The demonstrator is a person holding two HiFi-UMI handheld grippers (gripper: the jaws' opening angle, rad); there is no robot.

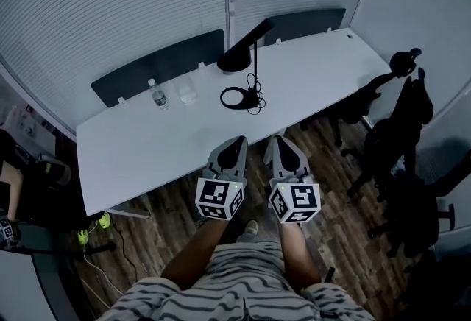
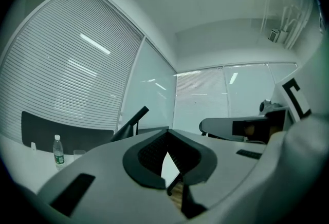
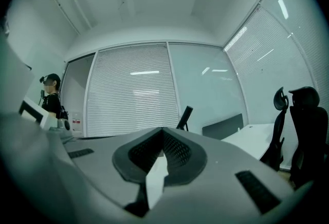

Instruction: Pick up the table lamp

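A black table lamp (image 1: pixel 237 58) stands on the white table (image 1: pixel 147 150), with its ring base (image 1: pixel 237 99) near the middle and a tangled cable beside it. Both grippers hover side by side over the table's near edge and point at the lamp from a short way off. The left gripper (image 1: pixel 238 141) has its jaws together and nothing between them. The right gripper (image 1: pixel 277 140) is likewise shut and empty. The lamp's slanted head (image 2: pixel 131 119) shows beyond the left gripper's jaws in the left gripper view. In the right gripper view the lamp's arm (image 3: pixel 185 115) rises past the right gripper's jaws.
A water bottle (image 1: pixel 157 95) and a clear glass (image 1: pixel 187 90) stand left of the lamp. Dark partition screens (image 1: pixel 158 65) line the table's far edge before blinded glass walls. Black office chairs (image 1: pixel 397 128) crowd the right side. A person (image 3: pixel 51 97) stands far left.
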